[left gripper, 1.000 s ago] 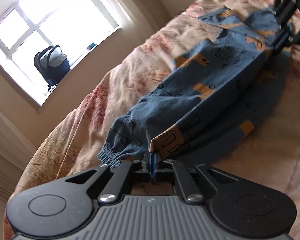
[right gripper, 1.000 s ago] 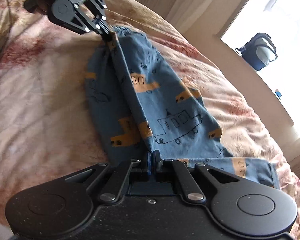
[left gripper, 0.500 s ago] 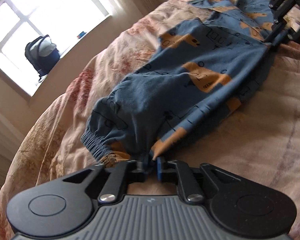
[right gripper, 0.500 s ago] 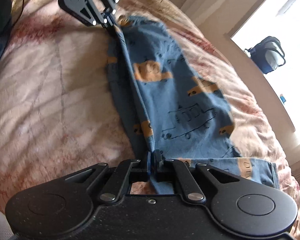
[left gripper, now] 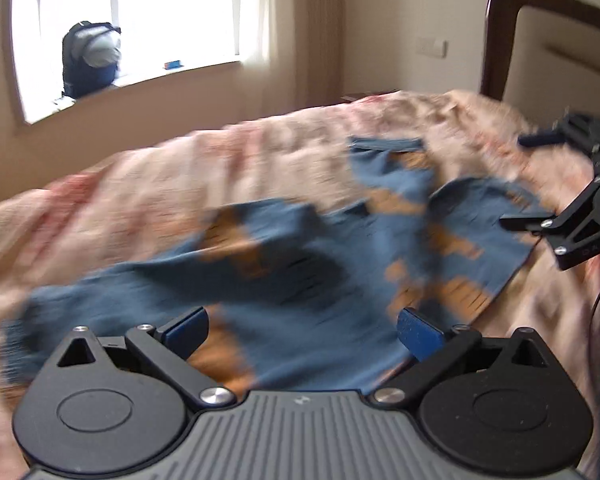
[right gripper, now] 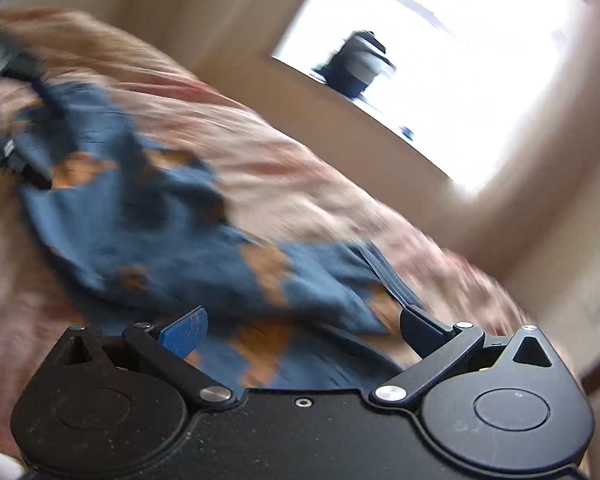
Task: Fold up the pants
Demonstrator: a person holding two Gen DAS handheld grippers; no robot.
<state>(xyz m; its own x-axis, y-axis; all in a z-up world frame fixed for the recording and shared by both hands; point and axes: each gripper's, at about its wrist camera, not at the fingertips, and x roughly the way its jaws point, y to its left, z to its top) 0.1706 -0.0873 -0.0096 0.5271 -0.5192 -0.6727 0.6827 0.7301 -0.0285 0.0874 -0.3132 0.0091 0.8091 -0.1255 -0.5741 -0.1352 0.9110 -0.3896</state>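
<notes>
Blue cotton pants with orange patches lie rumpled on the bed's pinkish, wrinkled floral cover. Both the left hand-held gripper and the right hand-held gripper have just been opening; their blue pads stand wide apart, pressing nothing.

A backpack is sitting on the windowsill, curtains are hanging beside it, and a floral bedspread is covering the bed below a dark headboard.

left gripper jaws have just opened wide above blurred blue pants on the bed.
</notes>
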